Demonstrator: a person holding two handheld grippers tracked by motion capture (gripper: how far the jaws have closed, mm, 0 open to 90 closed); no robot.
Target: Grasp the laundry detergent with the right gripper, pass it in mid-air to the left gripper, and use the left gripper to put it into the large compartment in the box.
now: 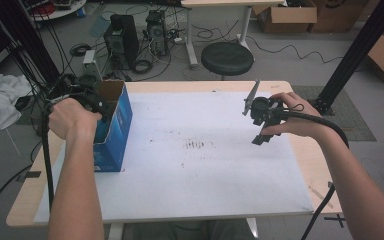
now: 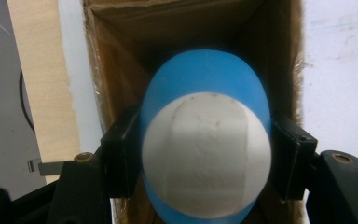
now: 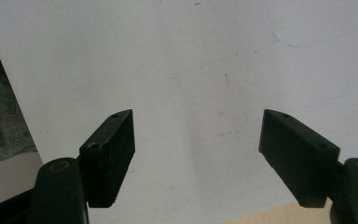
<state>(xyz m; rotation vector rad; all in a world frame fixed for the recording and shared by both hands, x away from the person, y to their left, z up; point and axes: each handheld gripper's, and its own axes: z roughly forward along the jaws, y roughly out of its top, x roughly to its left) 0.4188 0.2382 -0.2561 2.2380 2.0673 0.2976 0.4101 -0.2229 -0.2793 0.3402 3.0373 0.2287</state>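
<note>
Blue-and-white smooth egg-shaped ball (image 2: 206, 140) sits clamped in the left gripper (image 2: 205, 154) over a cardboard box (image 2: 121, 56); right gripper (image 3: 198, 154) gapes empty.

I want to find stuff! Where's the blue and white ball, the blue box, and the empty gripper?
ball (image 2: 207, 158): left gripper view, its white patch.
blue box (image 1: 120, 125): high view, its blue side wall.
right gripper (image 3: 196, 154): right gripper view, midway between its open jaws.
</note>
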